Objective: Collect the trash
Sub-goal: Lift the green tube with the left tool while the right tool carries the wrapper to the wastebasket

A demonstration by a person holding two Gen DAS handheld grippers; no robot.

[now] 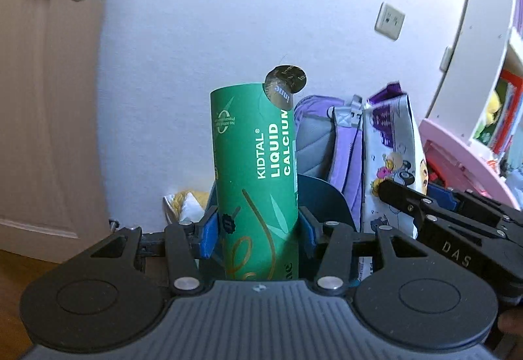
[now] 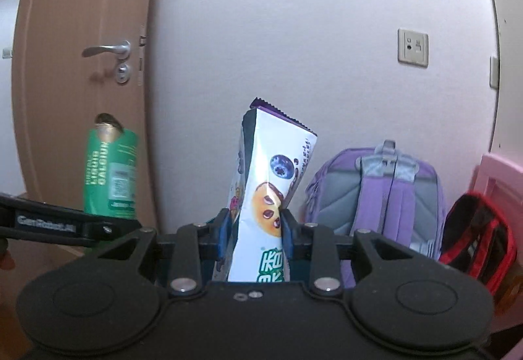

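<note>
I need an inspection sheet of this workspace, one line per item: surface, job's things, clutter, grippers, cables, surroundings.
Surface: wooden floor, only a strip visible.
Job's things: green tube marked liquid calcium, foil seal peeled up at its top; white snack wrapper, torn open at the top.
Clutter: purple backpack, red bag, yellowish item by the wall.
Grippers: left gripper shut on the green tube; right gripper shut on the snack wrapper.
Cables: nothing seen.
Surroundings: white wall, brown door with lever handle, wall socket, pink furniture.
</note>
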